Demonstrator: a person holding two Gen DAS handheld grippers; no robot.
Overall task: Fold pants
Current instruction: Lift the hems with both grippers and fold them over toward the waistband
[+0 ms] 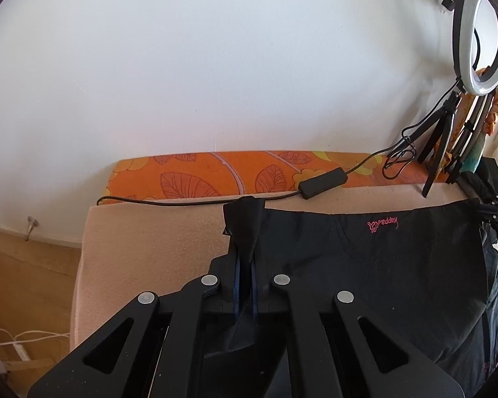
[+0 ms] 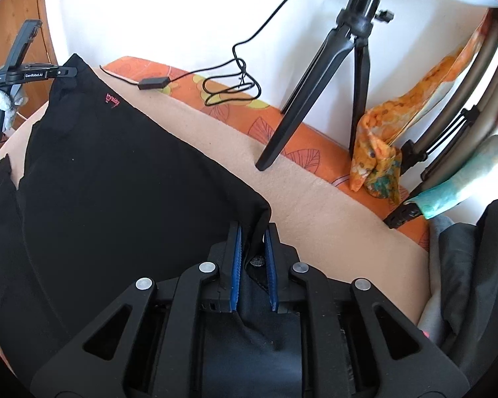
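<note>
Black pants [image 1: 365, 265] with a small pink logo [image 1: 382, 225] hang stretched between my two grippers above a beige blanket [image 1: 156, 238]. My left gripper [image 1: 245, 252] is shut on the pants' left corner, which bunches up between the blue pads. My right gripper [image 2: 253, 235] is shut on the other corner of the pants [image 2: 116, 182]; cloth runs down between its blue pads [image 2: 236, 265]. The left gripper [image 2: 61, 72] shows at the far corner in the right wrist view. The right gripper [image 1: 484, 214] shows at the right edge of the left wrist view.
A ring light [image 1: 481, 39] on a black tripod [image 2: 348, 76] stands on the orange leaf-patterned mattress [image 1: 199, 175] by the white wall. Its cable with a black switch box [image 1: 322, 180] lies along the mattress. Coloured cloth [image 2: 378, 152] and dark and grey clothes [image 2: 464, 265] sit at the right.
</note>
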